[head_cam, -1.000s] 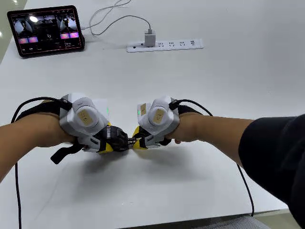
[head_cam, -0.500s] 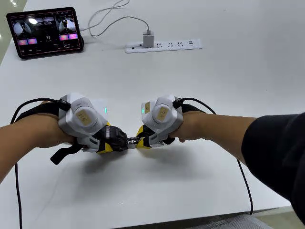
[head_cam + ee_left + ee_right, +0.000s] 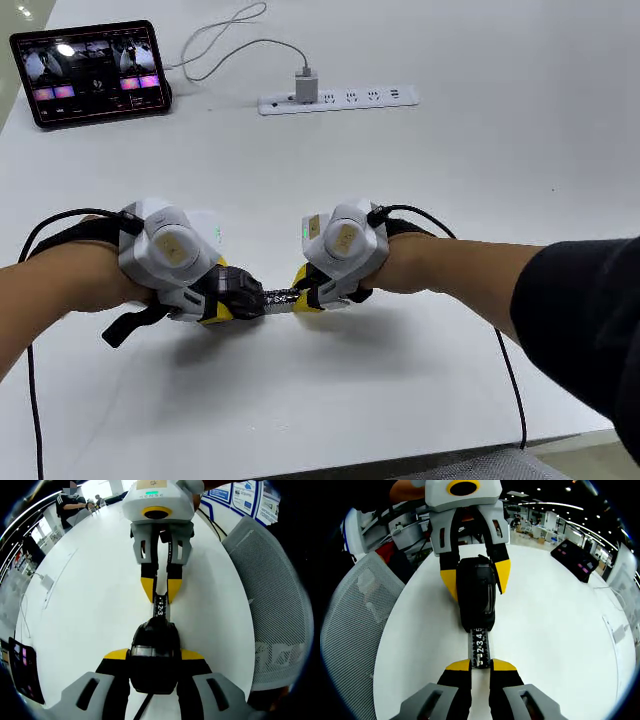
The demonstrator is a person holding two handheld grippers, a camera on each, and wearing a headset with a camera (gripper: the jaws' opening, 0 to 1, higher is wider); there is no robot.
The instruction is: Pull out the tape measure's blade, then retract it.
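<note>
White table (image 3: 420,180) is seen under both grippers. A power strip (image 3: 340,98) and a tablet (image 3: 90,72) are set well beyond the case, toward the far edge.

The black tape case (image 3: 240,292) is held low over the near part of the table. Whether it rests on the surface cannot be told. The left gripper (image 3: 232,300) is clamped across the case body, with one yellow tip on each side.

The blade (image 3: 281,296) is drawn out of the case mouth by a short stretch, and the first few printed digits are exposed. The right gripper (image 3: 304,296) is closed on the blade end, just right of the case. The blade is pinched between its two yellow tips.

Key relation:
- The two grippers are pointed at each other, jaw to jaw, with the blade stretched straight between them.
- The blade's long axis is laid along the line from the case to the right gripper, roughly parallel to the near table edge.
- The case is seen dead ahead in the right gripper view, and the right gripper dead ahead of the case in the left gripper view. No sideways offset is noted.

The pull-out is judged to be at an early stage, with most of the blade not yet drawn. The next pull is judged to be taken by the right gripper, straight away from the case along that axis, while the case is anchored by the left. Bare table is available to the right of the case. An off-axis pull is judged likely to twist or kink the blade, or to slip it from the pinch.
</note>
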